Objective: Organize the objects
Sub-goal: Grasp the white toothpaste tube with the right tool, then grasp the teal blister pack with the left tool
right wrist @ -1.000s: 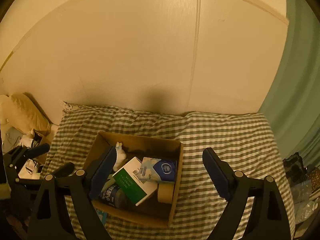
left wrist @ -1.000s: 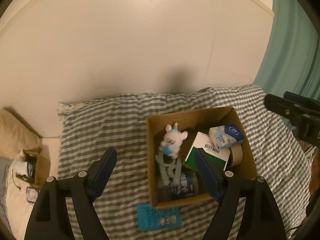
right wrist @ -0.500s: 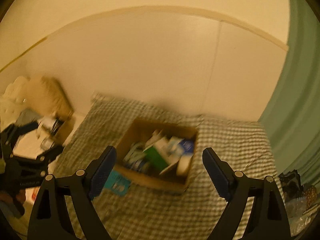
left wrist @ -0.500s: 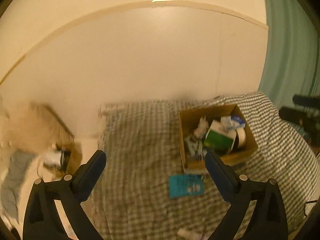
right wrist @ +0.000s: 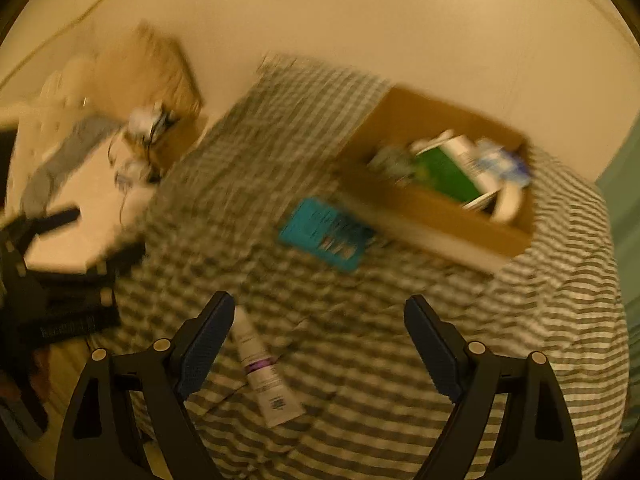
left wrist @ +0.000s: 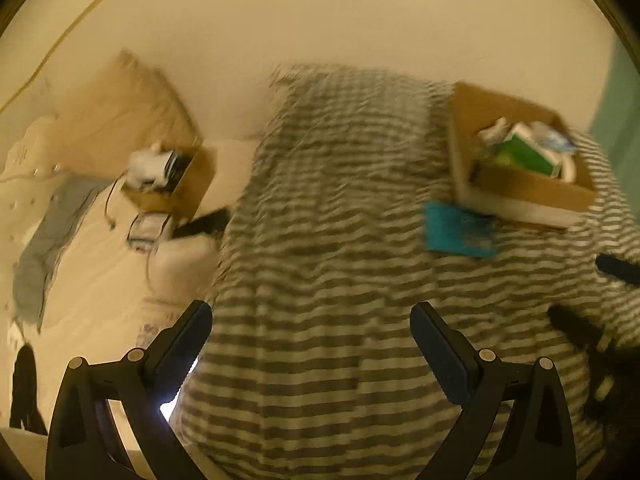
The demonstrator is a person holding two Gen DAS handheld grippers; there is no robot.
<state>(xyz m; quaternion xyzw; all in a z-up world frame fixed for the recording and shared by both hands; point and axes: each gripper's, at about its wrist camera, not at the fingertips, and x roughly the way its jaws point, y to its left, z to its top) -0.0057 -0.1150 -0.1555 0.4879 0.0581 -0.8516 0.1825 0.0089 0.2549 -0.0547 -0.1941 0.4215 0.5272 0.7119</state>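
Near the box: teal packet point(right wrist: 326, 234) flat on striped blanket point(right wrist: 400, 360), touching cardboard box point(right wrist: 440, 200).
Tube: white tube point(right wrist: 264, 372) well short of the box, long axis toward it, cap end hidden behind a finger.
Grippers: left gripper point(left wrist: 310, 344) and right gripper point(right wrist: 318, 332) both spread, holding nothing.
Blur: box contents indistinct.

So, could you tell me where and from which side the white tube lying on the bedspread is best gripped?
Probably the tube is best gripped across its middle, from straight above, by the open right gripper. It lies flat on the striped bedspread, so only its two long sides are free for the fingers.
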